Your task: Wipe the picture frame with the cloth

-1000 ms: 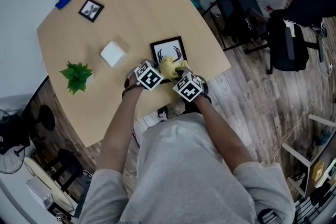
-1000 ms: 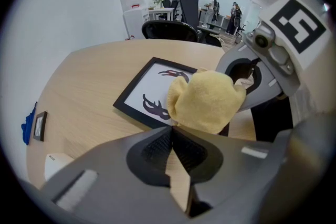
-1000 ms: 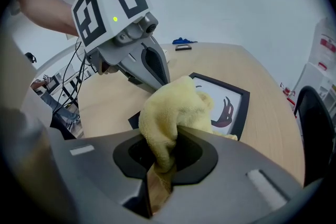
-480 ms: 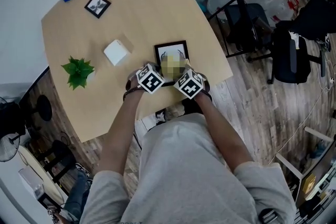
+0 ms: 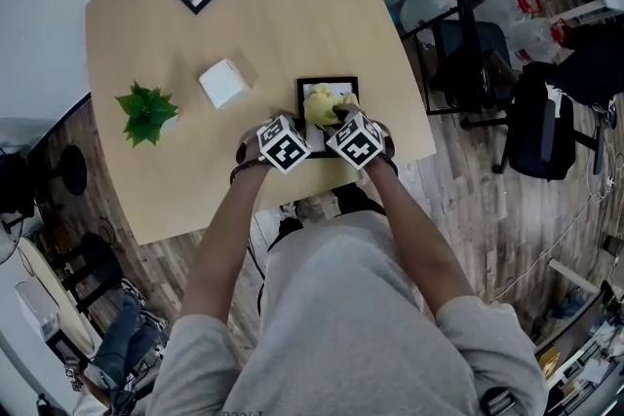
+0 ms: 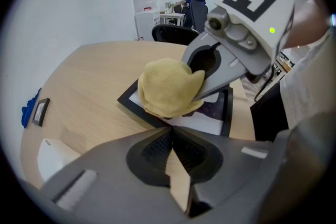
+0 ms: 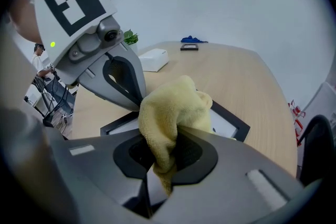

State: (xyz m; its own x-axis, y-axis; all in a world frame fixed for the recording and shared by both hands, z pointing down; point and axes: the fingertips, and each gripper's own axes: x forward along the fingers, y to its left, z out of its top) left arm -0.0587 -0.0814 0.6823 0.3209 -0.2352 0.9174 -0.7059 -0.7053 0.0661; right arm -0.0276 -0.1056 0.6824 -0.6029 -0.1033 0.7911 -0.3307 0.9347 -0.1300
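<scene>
Light wooden table (image 5: 283, 24), plank floor (image 5: 487, 229), black office chairs (image 5: 473, 54), cloth (image 5: 320, 104) on picture frame (image 5: 345, 89)

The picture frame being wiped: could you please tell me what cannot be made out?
Head view: the yellow cloth and right gripper cover much of the picture frame.
Left gripper view: the cloth hides its image's centre.
Right gripper view: cloth and jaws block its near half.

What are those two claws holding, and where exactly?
The right gripper pinches the yellow cloth by one bunched end; the left gripper is shut, empty.
</scene>
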